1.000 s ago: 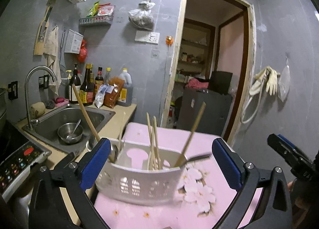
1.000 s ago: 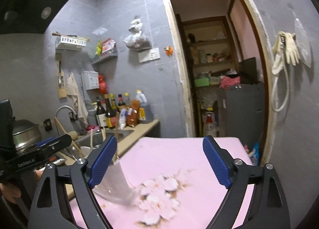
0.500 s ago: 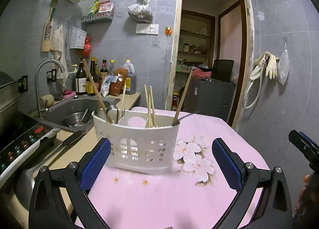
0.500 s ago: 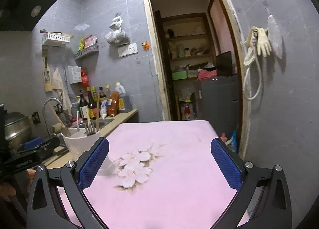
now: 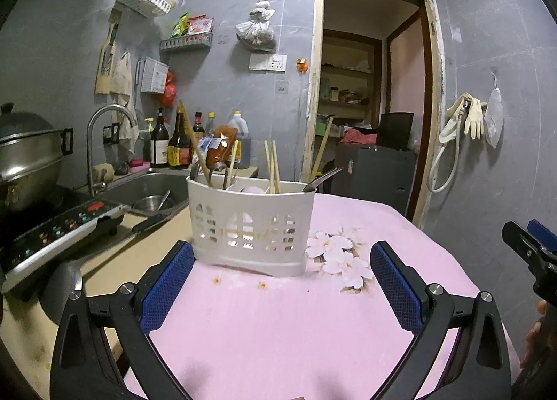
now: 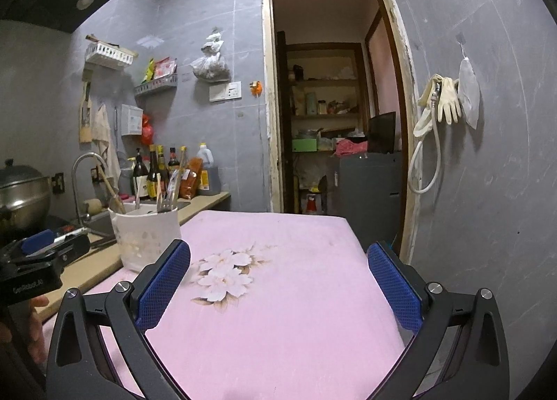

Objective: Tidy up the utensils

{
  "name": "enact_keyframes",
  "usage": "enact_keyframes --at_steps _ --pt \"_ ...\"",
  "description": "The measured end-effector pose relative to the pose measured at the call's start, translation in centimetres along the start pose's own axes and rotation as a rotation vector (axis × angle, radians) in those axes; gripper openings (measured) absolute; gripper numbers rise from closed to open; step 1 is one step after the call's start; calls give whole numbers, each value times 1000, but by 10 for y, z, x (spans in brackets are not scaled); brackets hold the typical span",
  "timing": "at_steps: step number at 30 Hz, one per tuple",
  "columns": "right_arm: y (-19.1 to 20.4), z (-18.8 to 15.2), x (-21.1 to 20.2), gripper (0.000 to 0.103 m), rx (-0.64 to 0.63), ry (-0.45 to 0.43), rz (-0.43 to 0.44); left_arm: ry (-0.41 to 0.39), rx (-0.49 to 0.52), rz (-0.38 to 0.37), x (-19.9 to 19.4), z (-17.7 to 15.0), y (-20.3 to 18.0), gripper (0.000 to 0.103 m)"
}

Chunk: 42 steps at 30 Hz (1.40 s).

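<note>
One white slotted utensil holder (image 5: 251,225) stands upright on the pink floral tablecloth (image 5: 278,323), near its counter-side edge. Compartments hold two chopsticks (image 5: 272,166), one long wooden handle (image 5: 195,145), several metal utensils; exact count unclear. Left gripper (image 5: 278,290) and right gripper (image 6: 278,285): jaws spread wide, nothing between them.

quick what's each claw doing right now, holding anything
Left claw: open, holding nothing; the white utensil basket stands just ahead of it.
Right claw: open wide, empty over the pink tablecloth.
</note>
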State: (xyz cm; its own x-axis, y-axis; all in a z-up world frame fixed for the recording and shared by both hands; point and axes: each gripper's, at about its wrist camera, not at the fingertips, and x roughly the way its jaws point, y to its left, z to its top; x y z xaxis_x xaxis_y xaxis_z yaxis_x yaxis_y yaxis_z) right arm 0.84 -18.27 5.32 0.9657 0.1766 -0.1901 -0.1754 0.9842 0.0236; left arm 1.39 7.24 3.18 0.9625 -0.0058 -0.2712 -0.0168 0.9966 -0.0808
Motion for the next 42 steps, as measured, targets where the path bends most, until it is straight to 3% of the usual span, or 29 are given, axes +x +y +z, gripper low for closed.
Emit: enact_keyframes --at_steps 42 --pt "0 -4 2 103 12 23 20 3 -33 12 -6 -5 9 100"
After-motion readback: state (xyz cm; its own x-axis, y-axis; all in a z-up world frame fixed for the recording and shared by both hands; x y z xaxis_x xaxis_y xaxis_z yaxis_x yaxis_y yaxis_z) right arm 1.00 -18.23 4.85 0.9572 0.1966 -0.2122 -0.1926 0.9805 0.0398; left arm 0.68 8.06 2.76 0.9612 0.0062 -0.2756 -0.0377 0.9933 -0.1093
